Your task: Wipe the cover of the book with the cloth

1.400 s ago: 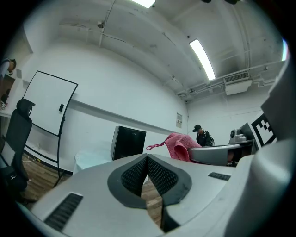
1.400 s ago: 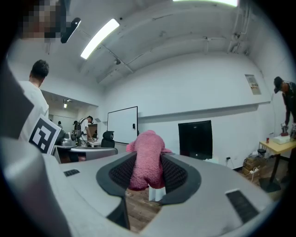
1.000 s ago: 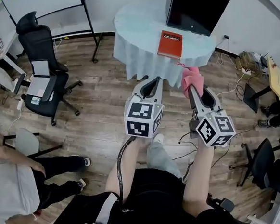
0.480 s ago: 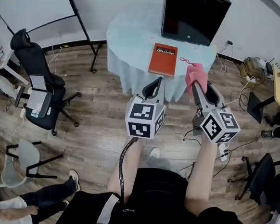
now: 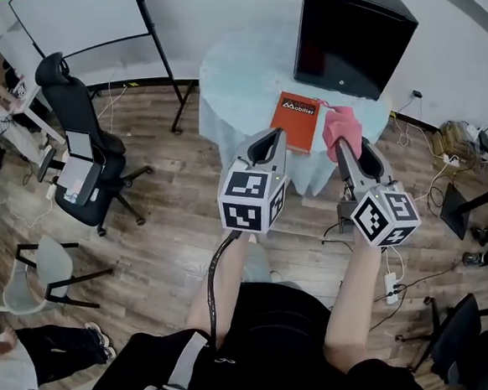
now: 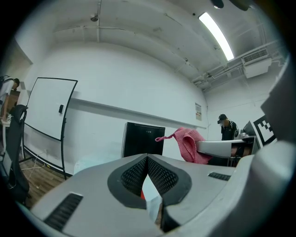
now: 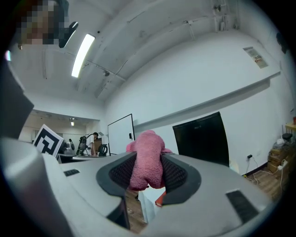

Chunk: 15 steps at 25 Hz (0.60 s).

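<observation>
An orange-red book (image 5: 296, 109) lies near the front edge of a round table with a pale cloth cover (image 5: 243, 72). My right gripper (image 5: 344, 147) is shut on a pink cloth (image 5: 340, 128), which bunches between the jaws (image 7: 147, 164) just right of the book and over the table's edge. My left gripper (image 5: 267, 147) is shut with nothing in it, its tips held before the table's front edge, just left of the book; in the left gripper view (image 6: 147, 159) the pink cloth (image 6: 188, 144) shows to the right.
A large black monitor (image 5: 351, 34) stands at the back of the table. A black office chair (image 5: 85, 152) and a whiteboard stand (image 5: 161, 53) are at the left. Cables (image 5: 419, 277) lie on the wood floor at right. A person sits at the lower left (image 5: 39, 366).
The table and book have come closer in the head view. Both grippers have moved forward towards the table's edge, the pink cloth still held in the right one.
</observation>
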Tool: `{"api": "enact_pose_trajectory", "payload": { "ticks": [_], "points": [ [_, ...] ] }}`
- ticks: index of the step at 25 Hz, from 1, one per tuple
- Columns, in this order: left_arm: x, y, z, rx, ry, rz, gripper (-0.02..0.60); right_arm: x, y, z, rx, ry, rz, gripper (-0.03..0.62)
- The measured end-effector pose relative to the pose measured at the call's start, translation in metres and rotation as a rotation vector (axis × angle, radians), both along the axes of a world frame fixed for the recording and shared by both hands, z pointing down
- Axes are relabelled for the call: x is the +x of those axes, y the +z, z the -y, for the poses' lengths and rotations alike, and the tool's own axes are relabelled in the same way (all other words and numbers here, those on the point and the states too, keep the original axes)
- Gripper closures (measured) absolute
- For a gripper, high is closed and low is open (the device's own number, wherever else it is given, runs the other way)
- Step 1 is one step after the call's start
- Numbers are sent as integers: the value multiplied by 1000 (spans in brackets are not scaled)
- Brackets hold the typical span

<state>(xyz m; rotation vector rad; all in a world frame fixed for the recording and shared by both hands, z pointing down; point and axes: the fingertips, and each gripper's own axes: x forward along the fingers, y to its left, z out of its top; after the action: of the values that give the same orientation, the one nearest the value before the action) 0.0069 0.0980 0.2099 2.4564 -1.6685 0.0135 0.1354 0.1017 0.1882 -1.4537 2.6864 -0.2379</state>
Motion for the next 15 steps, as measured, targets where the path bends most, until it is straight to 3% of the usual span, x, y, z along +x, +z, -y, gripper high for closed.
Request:
{"api": "enact_pose_trajectory", "payload": {
  "ticks": [11, 15],
  "points": [
    [62, 19, 83, -35, 130, -20, 569, 71, 7, 61, -16, 153, 2, 433],
    [71, 45, 108, -87, 163, -4, 569, 75, 35, 91, -80, 177, 16, 433]
  ]
}}
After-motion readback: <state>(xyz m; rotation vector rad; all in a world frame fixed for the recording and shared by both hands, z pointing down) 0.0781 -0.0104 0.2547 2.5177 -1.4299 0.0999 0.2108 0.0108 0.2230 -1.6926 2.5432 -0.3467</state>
